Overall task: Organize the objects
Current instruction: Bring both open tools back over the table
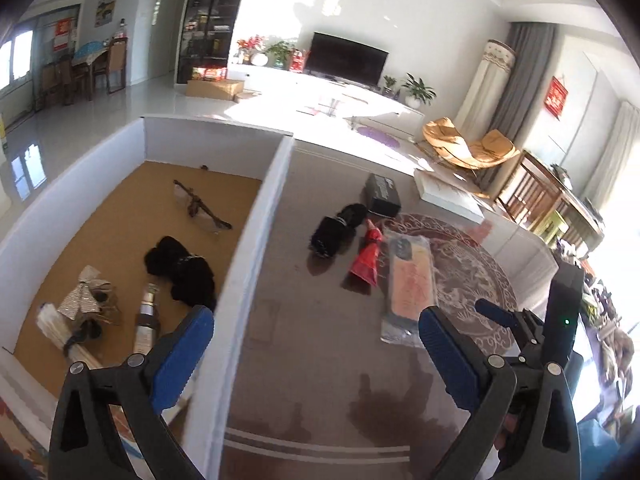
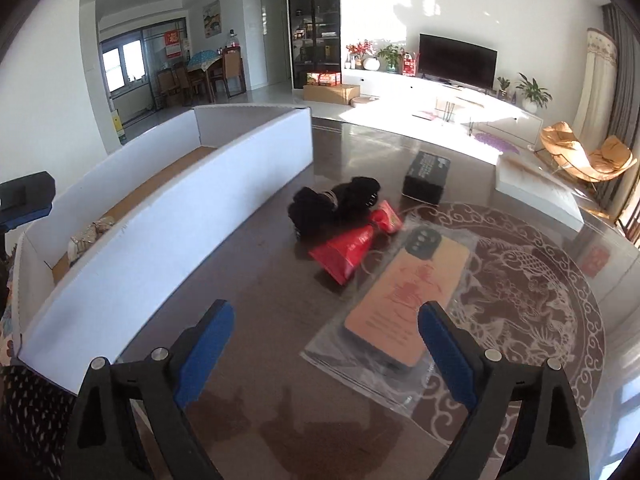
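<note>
A white box (image 1: 276,184) with a brown floor stands on the dark table's left; it also shows in the right wrist view (image 2: 160,232). Inside lie glasses (image 1: 200,208), a black hair piece (image 1: 180,276), a silver bow (image 1: 82,298) and a tube (image 1: 146,320). On the table lie a black hair clip (image 2: 332,204), a red packet (image 2: 352,246), a bagged orange phone case (image 2: 408,300) and a black box (image 2: 426,178). My left gripper (image 1: 316,320) is open and empty, straddling the box wall. My right gripper (image 2: 326,316) is open and empty, just before the phone case.
A white flat box (image 2: 536,192) lies at the table's far right. The table (image 2: 560,288) has a round carved pattern under glass. The right gripper's body (image 1: 560,312) shows at the right of the left wrist view. A living room lies beyond.
</note>
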Tool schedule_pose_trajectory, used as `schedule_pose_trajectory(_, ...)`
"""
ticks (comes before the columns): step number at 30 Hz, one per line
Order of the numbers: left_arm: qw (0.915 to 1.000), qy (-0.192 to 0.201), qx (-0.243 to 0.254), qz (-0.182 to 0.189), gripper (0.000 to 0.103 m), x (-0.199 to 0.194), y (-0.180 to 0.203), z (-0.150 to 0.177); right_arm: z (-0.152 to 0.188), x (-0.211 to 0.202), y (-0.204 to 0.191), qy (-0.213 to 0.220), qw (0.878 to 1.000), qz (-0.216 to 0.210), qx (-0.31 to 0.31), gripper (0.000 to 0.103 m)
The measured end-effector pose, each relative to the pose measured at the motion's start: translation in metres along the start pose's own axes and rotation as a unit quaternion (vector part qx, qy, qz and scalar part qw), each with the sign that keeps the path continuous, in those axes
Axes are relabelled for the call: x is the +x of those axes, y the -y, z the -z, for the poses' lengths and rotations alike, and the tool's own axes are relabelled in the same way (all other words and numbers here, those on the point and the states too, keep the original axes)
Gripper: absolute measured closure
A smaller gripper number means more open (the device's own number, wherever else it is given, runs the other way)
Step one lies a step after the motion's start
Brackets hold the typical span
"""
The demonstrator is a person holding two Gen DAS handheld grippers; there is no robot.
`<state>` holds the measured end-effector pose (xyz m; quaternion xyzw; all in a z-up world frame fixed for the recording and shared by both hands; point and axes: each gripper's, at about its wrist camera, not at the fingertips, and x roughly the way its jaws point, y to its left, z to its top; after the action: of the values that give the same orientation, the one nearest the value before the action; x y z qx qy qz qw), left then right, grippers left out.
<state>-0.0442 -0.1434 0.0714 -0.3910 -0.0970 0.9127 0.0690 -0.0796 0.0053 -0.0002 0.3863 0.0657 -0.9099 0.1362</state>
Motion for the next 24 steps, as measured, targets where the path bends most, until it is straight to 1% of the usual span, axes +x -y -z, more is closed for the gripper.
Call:
schedule_pose_trajectory(1, 0.9994, -0.023, 0.026, 0.008, 0.000, 0.012, 0.020, 0.007, 0.014, -0.002, 0.023, -0.010, 1.000, 0.020, 0.009, 0.009)
schedule_pose_trajectory(2, 0.9976, -0.047, 0.051, 0.005, 0.000, 0.024, 0.040, 0.015, 0.026, -0.003, 0.043, -0.018, 0.999, 0.040, 0.018, 0.009)
schedule_pose_trajectory(3, 0.9947, -0.070, 0.075, -0.007, 0.000, 0.038, 0.056, 0.024, 0.037, -0.005, 0.063, -0.025, 0.998, 0.058, 0.029, 0.009)
schedule_pose_trajectory(5, 0.9873, -0.102, 0.113, -0.044, 0.000, 0.063, 0.077, 0.041, 0.057, -0.010, 0.098, -0.037, 0.994, 0.086, 0.052, 0.009)
schedule_pose_trajectory(8, 0.9766, -0.129, 0.149, -0.085, 0.000, 0.090, 0.087, 0.059, 0.082, -0.019, 0.135, -0.048, 0.989, 0.108, 0.084, 0.009)
schedule_pose_trajectory(11, 0.9693, -0.136, 0.172, -0.111, 0.000, 0.108, 0.085, 0.067, 0.098, -0.021, 0.146, -0.055, 0.987, 0.111, 0.100, 0.009)
schedule_pose_trajectory(12, 0.9670, -0.139, 0.178, -0.119, 0.000, 0.113, 0.085, 0.068, 0.099, -0.019, 0.148, -0.061, 0.987, 0.107, 0.103, 0.009)
schedule_pose_trajectory(14, 0.9621, -0.146, 0.189, -0.132, 0.000, 0.128, 0.084, 0.069, 0.096, -0.018, 0.144, -0.058, 0.988, 0.109, 0.098, 0.009)
schedule_pose_trajectory(15, 0.9653, -0.135, 0.186, -0.123, 0.000, 0.130, 0.082, 0.067, 0.095, -0.017, 0.141, -0.057, 0.988, 0.107, 0.094, 0.009)
schedule_pose_trajectory(17, 0.9678, -0.136, 0.180, -0.112, 0.000, 0.136, 0.076, 0.062, 0.094, -0.013, 0.137, -0.063, 0.988, 0.108, 0.086, 0.008)
schedule_pose_trajectory(19, 0.9710, -0.135, 0.171, -0.099, 0.000, 0.140, 0.070, 0.057, 0.094, -0.011, 0.135, -0.066, 0.988, 0.116, 0.083, 0.002)
schedule_pose_trajectory(20, 0.9743, -0.130, 0.162, -0.087, 0.000, 0.143, 0.065, 0.056, 0.094, -0.010, 0.135, -0.067, 0.987, 0.117, 0.083, 0.000)
schedule_pose_trajectory(22, 0.9835, -0.125, 0.121, -0.049, 0.000, 0.149, 0.051, 0.053, 0.094, -0.010, 0.136, -0.068, 0.988, 0.113, 0.086, 0.000)
schedule_pose_trajectory(23, 0.9860, -0.101, 0.116, -0.063, 0.000, 0.148, 0.047, 0.053, 0.095, -0.010, 0.137, -0.069, 0.988, 0.110, 0.089, 0.000)
schedule_pose_trajectory(24, 0.9891, -0.081, 0.108, -0.058, 0.000, 0.148, 0.043, 0.054, 0.096, -0.010, 0.139, -0.069, 0.988, 0.106, 0.092, 0.000)
